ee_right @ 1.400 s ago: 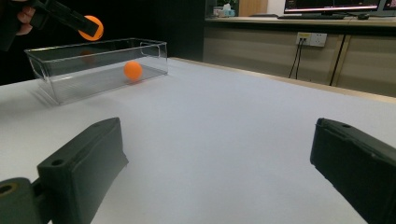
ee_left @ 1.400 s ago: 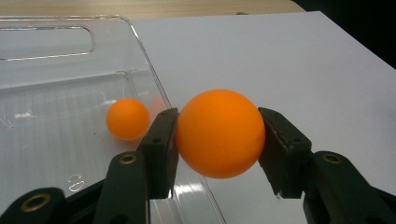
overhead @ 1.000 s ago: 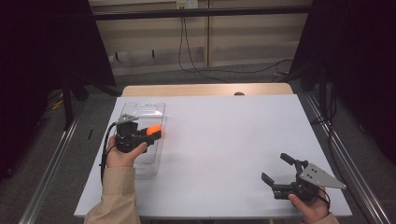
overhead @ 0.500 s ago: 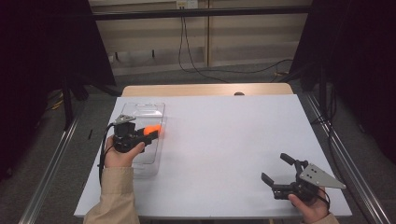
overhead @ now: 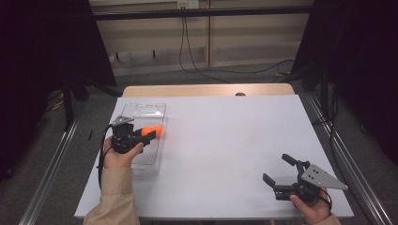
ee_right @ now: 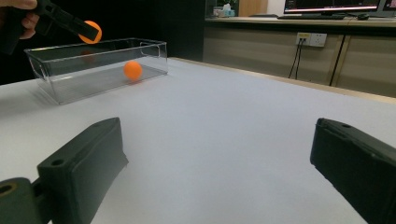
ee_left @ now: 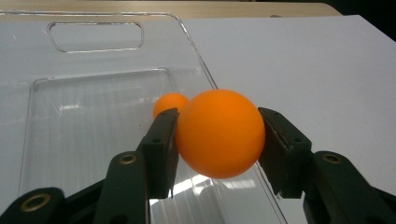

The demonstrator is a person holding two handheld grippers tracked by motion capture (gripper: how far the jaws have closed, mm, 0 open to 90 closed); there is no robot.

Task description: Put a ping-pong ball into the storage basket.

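My left gripper point(overhead: 149, 134) is shut on an orange ball point(overhead: 147, 130), held above the right side of a clear plastic box point(overhead: 141, 110). In the left gripper view the ball point(ee_left: 219, 133) is squeezed between both black pads point(ee_left: 161, 140), over the box's right wall point(ee_left: 205, 79). A second orange ball point(ee_left: 169, 103) lies on the box floor just beyond. The right gripper view shows the box point(ee_right: 60, 70) at far left, the loose ball point(ee_right: 133, 70) inside and the held ball point(ee_right: 91, 30) above. My right gripper point(overhead: 275, 168) rests open near the table's front right, nothing between its pads point(ee_right: 217, 135).
The white table top point(overhead: 225, 140) stretches between the two grippers. A wooden strip point(overhead: 206, 90) edges its far side. Metal rails point(overhead: 47, 178) run along both sides of the table, and cables hang from the wall behind.
My left gripper has shifted slightly to the left with the orange ball still in its grip. The right gripper has stayed where it was.
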